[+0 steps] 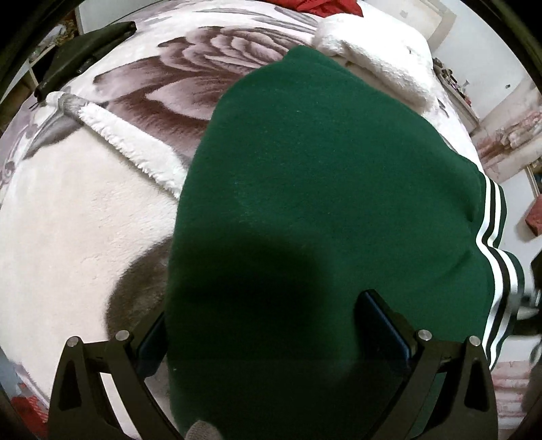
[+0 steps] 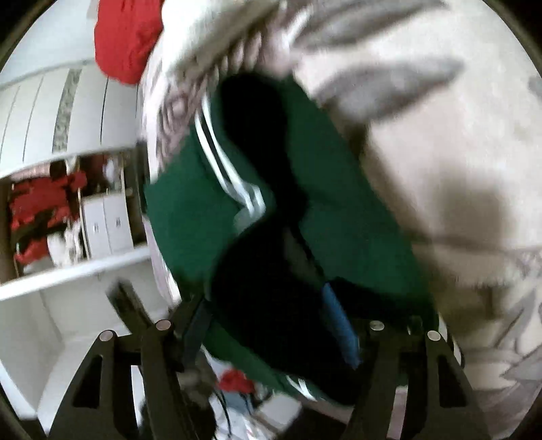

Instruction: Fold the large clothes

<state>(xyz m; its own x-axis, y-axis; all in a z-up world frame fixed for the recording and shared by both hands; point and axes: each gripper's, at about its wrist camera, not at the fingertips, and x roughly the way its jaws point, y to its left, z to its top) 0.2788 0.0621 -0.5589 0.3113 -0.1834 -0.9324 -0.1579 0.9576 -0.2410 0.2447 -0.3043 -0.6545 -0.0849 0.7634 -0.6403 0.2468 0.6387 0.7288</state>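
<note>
A dark green garment [image 1: 321, 189] with white side stripes [image 1: 491, 216] lies spread on the flower-print blanket [image 1: 67, 220]. My left gripper [image 1: 264, 308] hovers over its near end, pointing steeply down. Its jaws stand wide apart: the left finger [image 1: 154, 342] sits at the cloth's left edge and the right finger [image 1: 382, 325] rests over the green fabric. The right wrist view is blurred. There the green garment [image 2: 338, 189] bunches at the bed's edge, and a dark fold of it fills the gap of my right gripper [image 2: 264, 301], whose jaws are spread with the blue pad [image 2: 338, 325] showing.
A red cloth [image 1: 321, 5] and a white fluffy fold [image 1: 372, 61] lie at the far end of the bed, and a dark item [image 1: 84, 47] sits at the far left. Beside the bed stand a white wardrobe [image 2: 67, 111] and shelves with red things [image 2: 40, 210].
</note>
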